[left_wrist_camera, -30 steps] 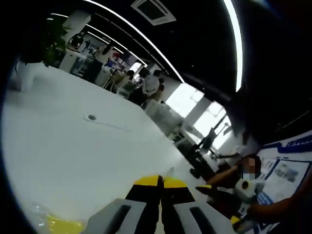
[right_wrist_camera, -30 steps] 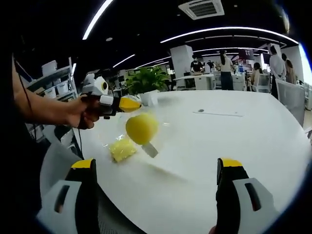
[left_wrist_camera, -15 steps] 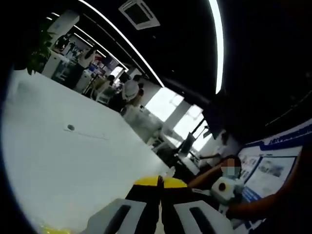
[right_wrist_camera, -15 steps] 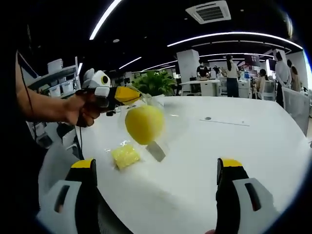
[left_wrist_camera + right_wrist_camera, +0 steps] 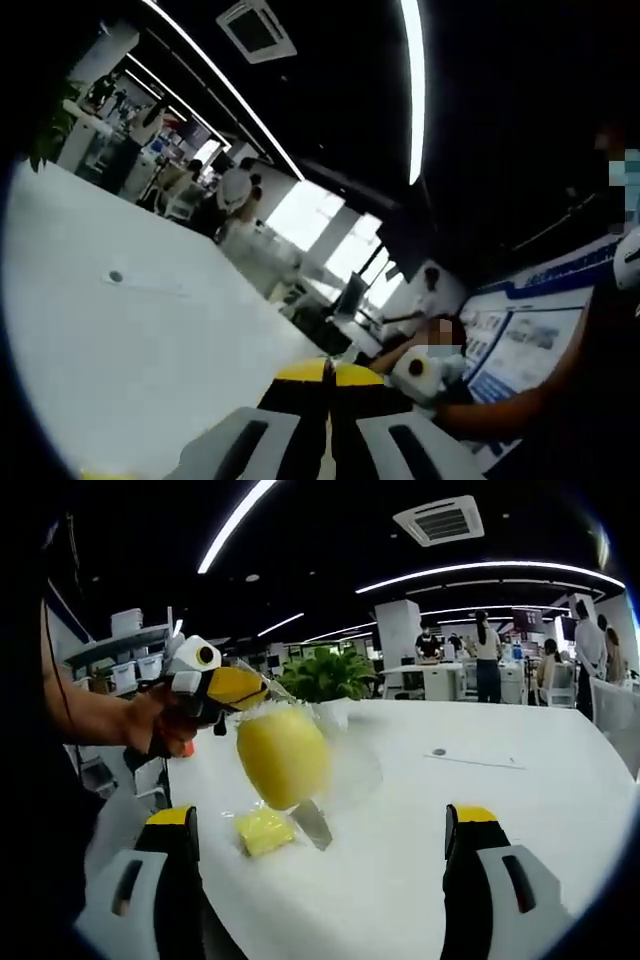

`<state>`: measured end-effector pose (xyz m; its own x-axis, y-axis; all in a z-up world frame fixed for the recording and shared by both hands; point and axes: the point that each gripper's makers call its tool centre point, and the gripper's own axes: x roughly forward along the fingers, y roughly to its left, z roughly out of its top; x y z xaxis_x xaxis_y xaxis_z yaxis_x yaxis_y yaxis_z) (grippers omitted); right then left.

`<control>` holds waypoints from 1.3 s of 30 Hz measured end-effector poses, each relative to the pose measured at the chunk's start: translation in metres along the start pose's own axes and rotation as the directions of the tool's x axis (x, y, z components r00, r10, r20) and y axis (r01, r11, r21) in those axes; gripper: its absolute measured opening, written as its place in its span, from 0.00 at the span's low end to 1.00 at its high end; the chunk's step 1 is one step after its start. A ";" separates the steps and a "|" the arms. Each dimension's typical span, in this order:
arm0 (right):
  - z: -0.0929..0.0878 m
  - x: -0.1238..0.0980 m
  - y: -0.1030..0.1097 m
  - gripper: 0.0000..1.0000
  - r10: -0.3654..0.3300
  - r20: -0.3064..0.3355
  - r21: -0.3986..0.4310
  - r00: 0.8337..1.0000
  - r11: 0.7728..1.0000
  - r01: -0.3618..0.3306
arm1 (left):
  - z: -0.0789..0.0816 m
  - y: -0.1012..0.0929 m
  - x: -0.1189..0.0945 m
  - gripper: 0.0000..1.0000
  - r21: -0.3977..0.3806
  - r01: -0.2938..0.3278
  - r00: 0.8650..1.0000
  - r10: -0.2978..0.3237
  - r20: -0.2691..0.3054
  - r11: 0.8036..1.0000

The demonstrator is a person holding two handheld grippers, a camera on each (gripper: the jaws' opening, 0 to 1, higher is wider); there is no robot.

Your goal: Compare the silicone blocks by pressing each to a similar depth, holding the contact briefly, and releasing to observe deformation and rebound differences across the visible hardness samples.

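In the right gripper view a round yellow silicone block [image 5: 281, 756] hangs in the air inside a clear bag [image 5: 345, 770]. My left gripper [image 5: 235, 687] is shut on the bag's top, and a grey strip [image 5: 312, 824] dangles under the block. On the white table [image 5: 480, 810] below lies a second, flatter yellow block [image 5: 262, 832]. My right gripper [image 5: 320, 818] stands open, its jaws wide apart on either side of the hanging block and touching nothing. The left gripper view has my left gripper [image 5: 328, 372] with its yellow tips pressed together.
A hand [image 5: 150, 725] holds the left gripper at the table's left end. A potted plant [image 5: 335, 675] stands at the table's far edge, and a small round fitting [image 5: 438, 752] sits in the tabletop. Several people and desks are far behind. An arm [image 5: 520, 410] crosses the left gripper view's right side.
The left gripper has lifted the bagged yellow block higher and nearer to the right gripper's camera. The left gripper view has tilted upward. The right gripper stays open.
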<state>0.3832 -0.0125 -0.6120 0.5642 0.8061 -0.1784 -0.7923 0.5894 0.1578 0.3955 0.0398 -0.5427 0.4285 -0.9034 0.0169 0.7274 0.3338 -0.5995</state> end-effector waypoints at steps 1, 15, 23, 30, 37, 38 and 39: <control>0.001 0.004 0.005 0.96 0.026 0.003 -0.006 1.000 1.000 -0.026 | -0.001 -0.001 0.000 0.00 0.008 0.005 1.000 -0.005 -0.006 1.000; 0.007 0.028 0.011 0.83 0.100 0.021 -0.053 0.995 0.994 -0.098 | -0.008 -0.018 -0.003 0.00 0.029 0.035 0.999 -0.034 -0.023 0.999; 0.013 0.028 0.025 0.66 0.165 0.034 -0.106 0.986 0.981 -0.160 | -0.009 -0.020 -0.003 0.00 0.026 0.038 0.999 -0.037 -0.025 0.999; 0.011 0.024 0.036 0.45 0.239 0.022 -0.073 0.971 0.969 -0.237 | -0.017 -0.028 -0.003 0.00 0.014 0.085 0.995 -0.084 -0.057 0.996; 0.010 0.021 0.043 0.33 0.268 0.021 -0.064 0.963 0.962 -0.266 | -0.015 -0.029 -0.003 0.00 0.011 0.096 0.994 -0.095 -0.053 0.995; 0.010 0.021 0.043 0.33 0.270 0.022 -0.062 0.963 0.961 -0.268 | -0.015 -0.029 -0.002 0.00 0.009 0.096 0.994 -0.096 -0.052 0.995; 0.009 0.021 0.043 0.32 0.275 0.022 -0.043 0.961 0.961 -0.274 | -0.015 -0.029 -0.002 0.00 0.010 0.096 0.994 -0.095 -0.052 0.995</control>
<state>0.3625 0.0300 -0.6005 0.3296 0.9380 -0.1071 -0.9257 0.3434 0.1589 0.3652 0.0283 -0.5376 0.3289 -0.9438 0.0325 0.7703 0.2482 -0.5874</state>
